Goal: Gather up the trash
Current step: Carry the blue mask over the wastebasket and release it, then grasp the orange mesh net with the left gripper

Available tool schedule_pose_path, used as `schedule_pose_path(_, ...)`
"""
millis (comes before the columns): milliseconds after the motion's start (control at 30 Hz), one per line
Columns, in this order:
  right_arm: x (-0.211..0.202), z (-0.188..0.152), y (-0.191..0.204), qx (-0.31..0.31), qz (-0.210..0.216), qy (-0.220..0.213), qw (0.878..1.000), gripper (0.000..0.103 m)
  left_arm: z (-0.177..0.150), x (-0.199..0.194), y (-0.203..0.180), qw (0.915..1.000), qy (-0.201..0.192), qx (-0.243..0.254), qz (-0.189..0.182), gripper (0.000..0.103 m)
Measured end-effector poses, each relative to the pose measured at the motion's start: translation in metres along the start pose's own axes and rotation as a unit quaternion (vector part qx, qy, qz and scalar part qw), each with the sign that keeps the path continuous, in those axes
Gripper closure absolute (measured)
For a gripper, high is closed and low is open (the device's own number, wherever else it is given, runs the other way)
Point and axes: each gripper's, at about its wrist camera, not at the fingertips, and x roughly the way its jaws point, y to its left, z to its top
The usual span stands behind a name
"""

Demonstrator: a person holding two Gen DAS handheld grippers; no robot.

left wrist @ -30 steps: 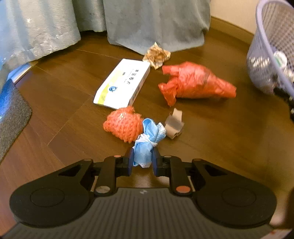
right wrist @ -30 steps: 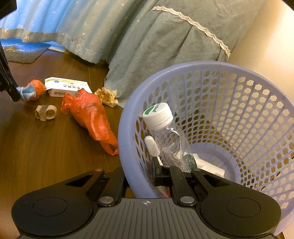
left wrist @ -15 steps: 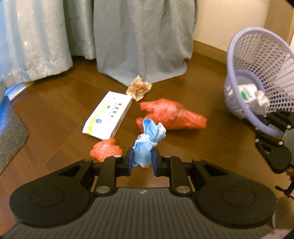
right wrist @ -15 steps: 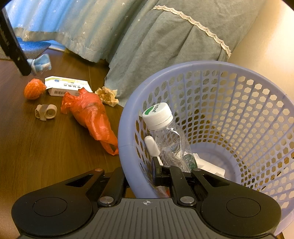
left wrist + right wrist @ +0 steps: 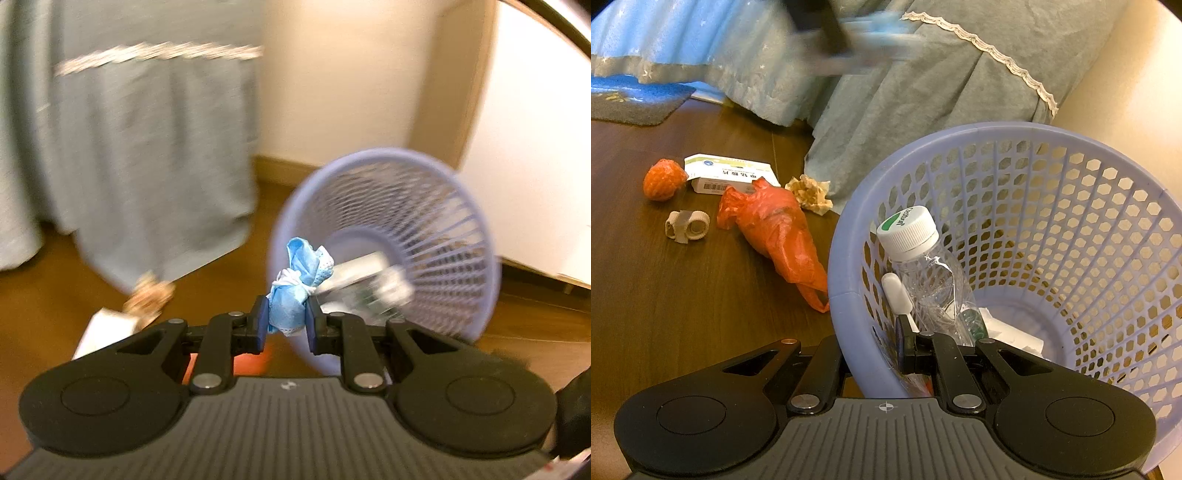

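Bottle (image 5: 925, 273) in basket (image 5: 1052, 155) (tilted)

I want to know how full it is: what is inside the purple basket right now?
Inside the purple basket lie a clear plastic bottle with a white cap, a small white tube and white paper. The right gripper covers the near wall.

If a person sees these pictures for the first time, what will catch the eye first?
First, the crumpled blue mask pinched in the left claw, in front of the lilac basket. Next, the right claw gripping that basket's rim, a clear bottle inside. The orange bag lies on the floor beside it.
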Motion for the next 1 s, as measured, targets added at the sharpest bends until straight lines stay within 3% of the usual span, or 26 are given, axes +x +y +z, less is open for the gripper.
schedule_pose_path(33, 0.000, 0.000, 0.000, 0.002, 0.000, 0.000, 1.000, 0.097, 0.009, 0.008, -0.012, 0.9999, -0.004, 0.007, -0.015, 0.083)
schedule_pose_path(133, -0.001, 0.001, -0.001, 0.003, 0.001, 0.000, 1.000, 0.097, 0.030, 0.020, -0.038, 0.9986, -0.028, 0.012, -0.042, 0.060)
schedule_pose_path(233, -0.003, 0.001, -0.003, 0.008, 0.000, -0.002, 1.000, 0.097, 0.031, 0.017, -0.045, 0.9980, -0.038, 0.037, -0.034, 0.060)
schedule_pose_path(500, -0.004, 0.003, -0.005, 0.012, 0.000, -0.002, 1.000, 0.097, -0.020, -0.003, 0.028, 0.9967, 0.001, -0.025, 0.077, 0.060)
schedule_pose_path(633, -0.004, 0.002, -0.005, 0.011, -0.001, 0.000, 1.000, 0.097, -0.052, -0.023, 0.085, 0.9851, 0.022, -0.067, 0.157, 0.060)
schedule_pose_path(767, -0.003, 0.001, -0.005, 0.007, 0.000, 0.000, 1.000, 0.097, -0.087, -0.033, 0.125, 0.9708, 0.046, -0.100, 0.213, 0.060)
schedule_pose_path(900, -0.001, 0.003, -0.002, 0.003, -0.001, 0.002, 1.000, 0.097, -0.111, -0.025, 0.143, 0.9646, 0.073, -0.113, 0.227, 0.059)
schedule_pose_path(1000, -0.001, 0.003, -0.001, 0.000, -0.001, 0.003, 1.000, 0.097, -0.124, -0.010, 0.149, 0.9645, 0.086, -0.113, 0.223, 0.050)
